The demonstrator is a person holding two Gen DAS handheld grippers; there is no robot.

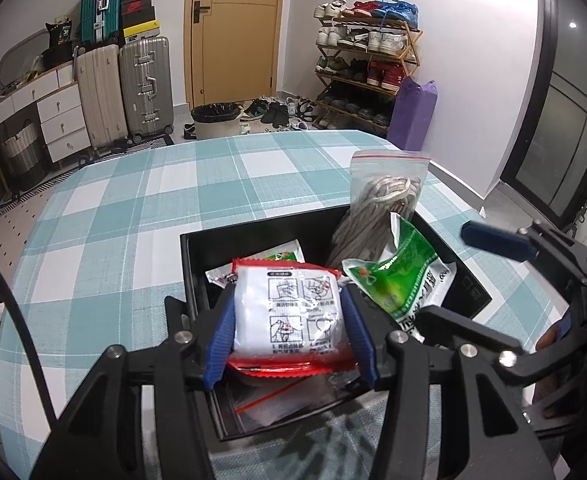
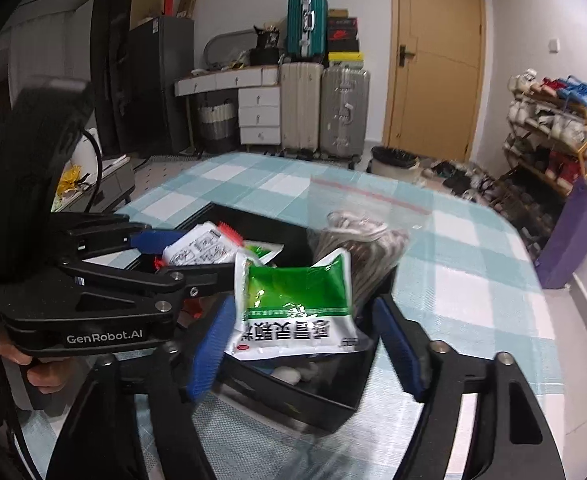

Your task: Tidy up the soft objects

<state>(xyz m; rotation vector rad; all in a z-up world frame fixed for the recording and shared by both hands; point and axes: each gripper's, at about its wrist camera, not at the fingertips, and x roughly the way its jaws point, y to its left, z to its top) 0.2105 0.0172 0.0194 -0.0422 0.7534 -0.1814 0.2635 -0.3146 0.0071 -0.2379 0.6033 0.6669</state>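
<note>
1. Blue-padded left gripper (image 1: 287, 332) is clamping a white sachet (image 1: 289, 312) over the black box (image 1: 197, 264) on the checked table (image 1: 133, 200); a rope bag (image 1: 377, 204) and green packet (image 1: 401, 280) are leaning inside.
2. Right gripper (image 2: 305, 344) is standing with jaws apart, the green packet (image 2: 293, 304) sitting between them over the box (image 2: 333, 404); the left finger pad (image 2: 207, 354) is touching it.

"GenRobot.AI" stands in white on the left gripper (image 2: 197, 256) body.
</note>
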